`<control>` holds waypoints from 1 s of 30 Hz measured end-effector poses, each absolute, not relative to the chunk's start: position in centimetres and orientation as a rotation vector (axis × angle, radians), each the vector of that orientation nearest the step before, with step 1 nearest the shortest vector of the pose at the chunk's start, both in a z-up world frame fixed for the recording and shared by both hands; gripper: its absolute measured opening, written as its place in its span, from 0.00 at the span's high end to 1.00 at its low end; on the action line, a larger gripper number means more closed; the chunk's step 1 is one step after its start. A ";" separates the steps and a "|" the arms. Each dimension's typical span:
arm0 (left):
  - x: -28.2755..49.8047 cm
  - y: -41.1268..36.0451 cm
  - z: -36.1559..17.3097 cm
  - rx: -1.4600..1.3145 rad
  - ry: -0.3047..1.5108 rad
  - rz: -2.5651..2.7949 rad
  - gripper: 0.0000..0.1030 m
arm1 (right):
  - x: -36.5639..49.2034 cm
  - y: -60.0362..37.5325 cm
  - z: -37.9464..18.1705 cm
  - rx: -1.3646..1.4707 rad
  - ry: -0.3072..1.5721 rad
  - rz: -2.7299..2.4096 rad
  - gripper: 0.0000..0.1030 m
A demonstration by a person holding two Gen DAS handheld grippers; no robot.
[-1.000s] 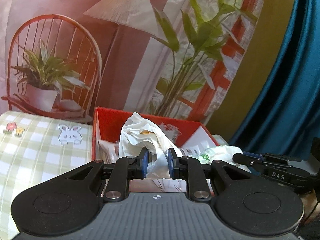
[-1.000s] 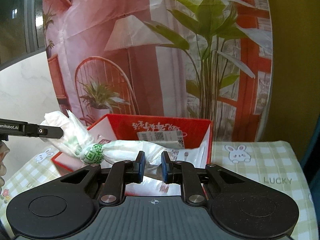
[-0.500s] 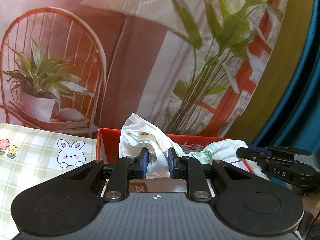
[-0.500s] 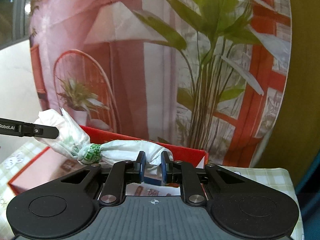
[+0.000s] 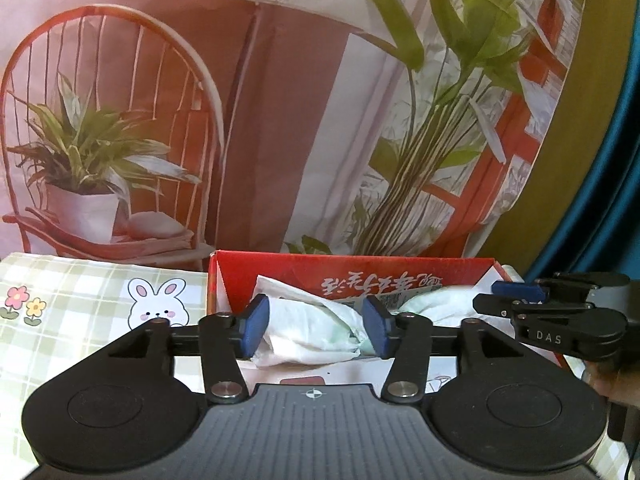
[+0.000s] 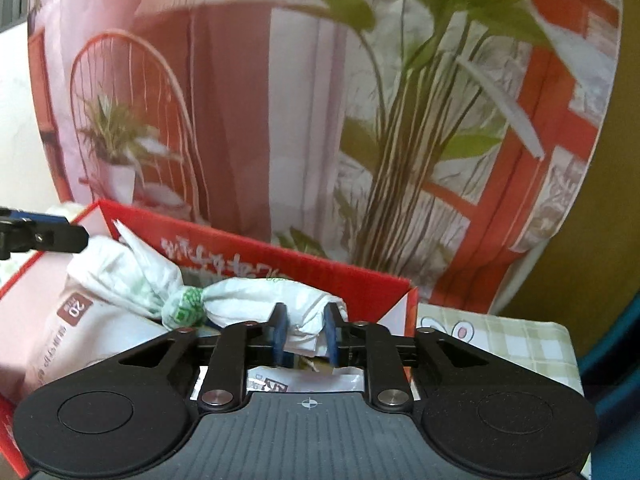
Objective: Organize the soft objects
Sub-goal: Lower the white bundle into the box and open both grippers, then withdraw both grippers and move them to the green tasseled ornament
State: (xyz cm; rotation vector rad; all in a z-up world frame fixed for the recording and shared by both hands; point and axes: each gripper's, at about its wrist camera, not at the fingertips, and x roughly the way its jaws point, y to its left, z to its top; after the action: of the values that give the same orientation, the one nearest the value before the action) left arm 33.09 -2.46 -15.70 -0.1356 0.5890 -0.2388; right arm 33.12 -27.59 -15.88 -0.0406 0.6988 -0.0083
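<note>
A twisted white plastic bag [image 5: 312,332] with green print lies inside the red cardboard box [image 5: 360,262]. My left gripper [image 5: 315,330] is opening; its blue pads stand wide apart with the bag's left end loose between them. In the right wrist view the bag [image 6: 256,296] stretches across the box [image 6: 280,252], and my right gripper [image 6: 306,334] still pinches its right end while its jaws start opening. The right gripper [image 5: 486,296] also shows at the right edge of the left wrist view. At the left edge of the right wrist view the left gripper [image 6: 68,228] is in sight.
A pink and white tissue pack [image 6: 72,320] and printed packets lie in the box under the bag. The box sits on a green checked tablecloth [image 5: 80,308] with rabbit drawings. A printed backdrop [image 5: 280,120] stands close behind it; a blue curtain [image 5: 624,160] hangs at right.
Both grippers moved forward and down, lowering the bag into the red box. The left jaws spread wide and let go of the bag; the right jaws parted slightly.
</note>
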 end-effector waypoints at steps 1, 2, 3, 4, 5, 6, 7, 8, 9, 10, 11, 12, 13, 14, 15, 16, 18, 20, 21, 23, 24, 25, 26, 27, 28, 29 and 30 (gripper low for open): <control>32.9 -2.5 -15.6 -0.131 0.585 -0.234 0.39 | 33.0 -27.4 -15.9 -0.050 0.698 -0.014 0.72; 32.7 -2.5 -15.5 -0.127 0.581 -0.230 0.36 | 33.0 -27.3 -15.8 -0.057 0.695 -0.021 0.66; 32.4 -2.6 -15.4 -0.124 0.579 -0.228 0.35 | 32.8 -27.2 -15.7 -0.056 0.690 -0.023 0.64; 32.1 -2.6 -15.2 -0.121 0.577 -0.230 0.33 | 32.6 -27.2 -15.5 -0.051 0.683 -0.022 0.59; 31.8 -2.7 -15.0 -0.115 0.573 -0.233 0.31 | 32.3 -27.2 -15.2 -0.047 0.678 -0.021 0.56; 31.4 -2.8 -14.7 -0.106 0.568 -0.234 0.29 | 32.0 -27.1 -15.0 -0.045 0.674 -0.020 0.54; 31.0 -2.8 -14.5 -0.099 0.563 -0.232 0.25 | 31.7 -27.1 -14.8 -0.045 0.670 -0.015 0.51; 30.6 -2.9 -14.3 -0.091 0.557 -0.231 0.20 | 31.4 -27.0 -14.5 -0.046 0.666 -0.013 0.48; 30.1 -3.0 -14.0 -0.084 0.550 -0.230 0.18 | 30.9 -27.0 -14.3 -0.050 0.661 -0.013 0.45; 29.6 -3.0 -13.8 -0.077 0.540 -0.230 0.14 | 30.5 -27.0 -14.1 -0.046 0.654 -0.012 0.39; 29.1 -3.1 -13.5 -0.070 0.533 -0.228 0.10 | 30.1 -27.0 -13.8 -0.039 0.646 -0.010 0.34; 28.6 -3.2 -13.3 -0.063 0.525 -0.228 0.08 | 29.5 -27.0 -13.6 -0.027 0.636 -0.008 0.32; 28.1 -3.2 -13.1 -0.055 0.520 -0.227 0.04 | 29.0 -26.9 -13.3 -0.015 0.628 -0.007 0.28; 27.6 -3.3 -12.9 -0.048 0.518 -0.222 0.02 | 28.5 -27.0 -13.1 -0.004 0.620 -0.009 0.20; 27.1 -3.5 -12.7 -0.042 0.517 -0.215 0.01 | 28.0 -27.0 -12.9 0.006 0.611 -0.011 0.16; 26.6 -3.5 -12.6 -0.034 0.517 -0.207 0.00 | 27.4 -27.1 -12.6 0.016 0.596 -0.012 0.07; 25.5 -3.7 -12.5 -0.017 0.510 -0.198 0.00 | 26.0 -27.2 -12.1 0.035 0.566 -0.006 0.01; 24.5 -3.7 -12.3 -0.007 0.504 -0.189 0.00 | 24.9 -27.3 -11.7 0.051 0.553 -0.006 0.00; 23.9 -3.7 -12.2 -0.003 0.500 -0.185 0.00 | 24.3 -27.3 -11.6 0.059 0.548 -0.011 0.00; 22.8 -3.6 -12.0 0.001 0.493 -0.183 0.00 | 23.0 -27.3 -11.3 0.073 0.530 -0.021 0.00; 22.2 -3.6 -11.9 0.002 0.490 -0.184 0.00 | 22.4 -27.3 -11.2 0.079 0.521 -0.022 0.00; 21.7 -3.6 -11.8 0.002 0.487 -0.183 0.00 | 21.7 -27.3 -11.1 0.085 0.512 -0.024 0.00; 21.0 -3.6 -11.8 0.001 0.481 -0.181 0.00 | 21.1 -27.2 -10.9 0.089 0.504 -0.028 0.00; 20.4 -3.6 -11.7 0.002 0.475 -0.179 0.00 | 20.3 -27.1 -10.8 0.093 0.493 -0.030 0.00; 19.8 -3.6 -11.6 0.003 0.469 -0.174 0.00 | 19.7 -27.0 -10.8 0.096 0.484 -0.030 0.00; 19.2 -3.6 -11.5 0.005 0.463 -0.169 0.00 | 19.0 -26.9 -10.7 0.100 0.473 -0.029 0.00; 18.6 -3.6 -11.5 0.006 0.457 -0.165 0.00 | 18.3 -26.8 -10.7 0.105 0.464 -0.029 0.00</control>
State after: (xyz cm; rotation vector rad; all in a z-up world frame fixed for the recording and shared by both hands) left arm 18.62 -3.60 -11.49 0.0059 0.4571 -0.1646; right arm 18.26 -26.78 -10.67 0.1050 0.4637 -0.0287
